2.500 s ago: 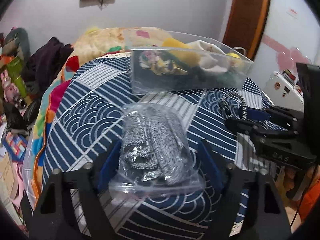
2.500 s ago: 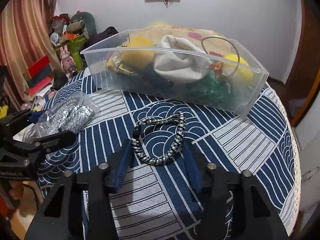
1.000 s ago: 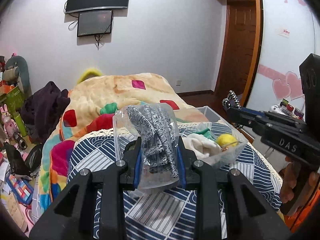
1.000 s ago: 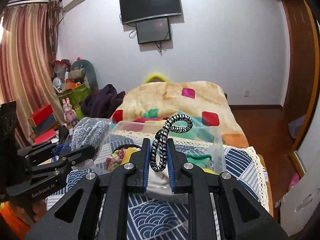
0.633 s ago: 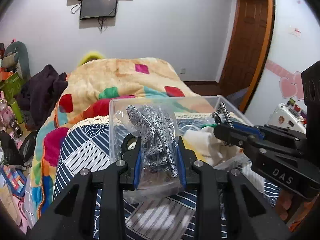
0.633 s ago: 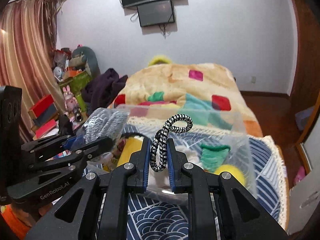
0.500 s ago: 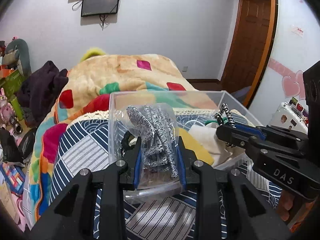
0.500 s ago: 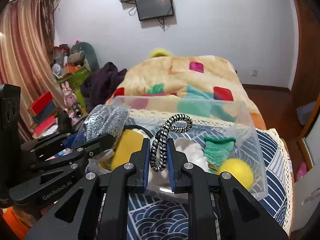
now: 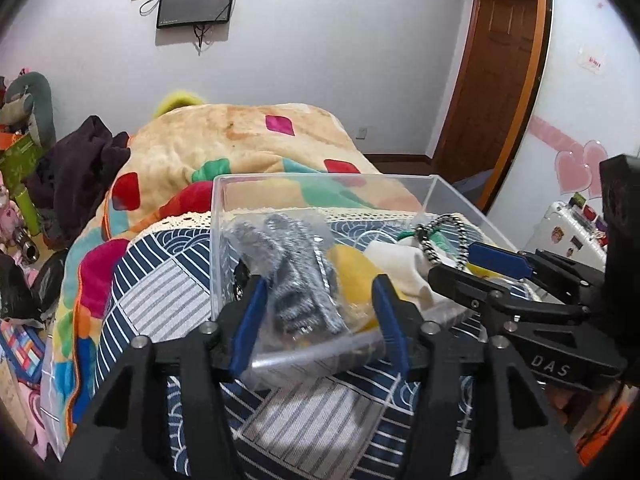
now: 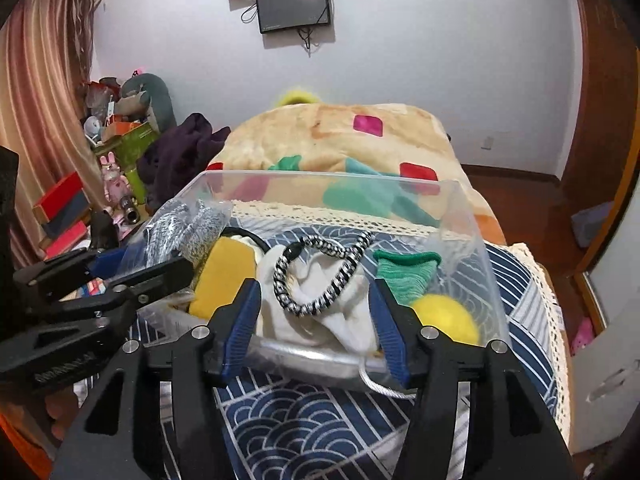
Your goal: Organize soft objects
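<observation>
Nearest, the left claw [image 9: 318, 320] has just been opening, its jaws standing apart around the bagged grey knit [image 9: 292, 272] that sinks into the clear bin [image 9: 320, 178] at its left end. The right claw [image 10: 316, 320] has likewise just been opening; the black-and-white cord loop [image 10: 320, 276] lies free on the white cloth [image 10: 316, 320] inside. Both drops look done; withdrawing remains. Beyond, a yellow ball [image 10: 444, 316] and green cloth [image 10: 404, 272] crowd the bin, with the blanket [image 10: 340, 136] behind.
</observation>
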### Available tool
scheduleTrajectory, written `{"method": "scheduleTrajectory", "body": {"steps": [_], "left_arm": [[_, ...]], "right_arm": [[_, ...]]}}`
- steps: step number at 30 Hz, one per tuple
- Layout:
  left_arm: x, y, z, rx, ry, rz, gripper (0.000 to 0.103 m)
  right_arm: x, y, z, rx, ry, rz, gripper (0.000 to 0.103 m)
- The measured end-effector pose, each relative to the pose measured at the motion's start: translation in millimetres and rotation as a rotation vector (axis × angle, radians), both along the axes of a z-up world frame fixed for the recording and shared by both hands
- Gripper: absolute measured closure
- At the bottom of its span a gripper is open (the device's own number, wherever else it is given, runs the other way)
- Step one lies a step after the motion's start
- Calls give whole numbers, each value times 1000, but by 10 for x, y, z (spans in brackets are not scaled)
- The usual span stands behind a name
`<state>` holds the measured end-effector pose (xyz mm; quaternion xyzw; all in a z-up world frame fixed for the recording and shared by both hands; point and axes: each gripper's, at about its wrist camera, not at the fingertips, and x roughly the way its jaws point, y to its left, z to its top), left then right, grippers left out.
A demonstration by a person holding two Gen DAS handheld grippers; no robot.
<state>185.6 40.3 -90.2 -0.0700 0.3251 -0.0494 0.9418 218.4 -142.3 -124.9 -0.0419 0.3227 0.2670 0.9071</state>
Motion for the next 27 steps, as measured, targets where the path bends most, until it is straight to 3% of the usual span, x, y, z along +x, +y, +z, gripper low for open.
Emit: {"method": "scheduleTrajectory", "body": {"steps": [7,12,22,27], "left_arm": [[-233,27,172,-28,-38,-13,47],[-479,7,497,-10,-137,-5,47],[-999,-118,1083,6,-322,-6,47],[-1246,-185,1286,17,-399,-15,30]], "right_arm": [[-99,-132,161,12,-40,-23,49],[-274,-232,437,46,-124,-25,48],[-750,-403,990,141,-318,-25,32],[-917,-449,1139,172,-384,-28,26]]}}
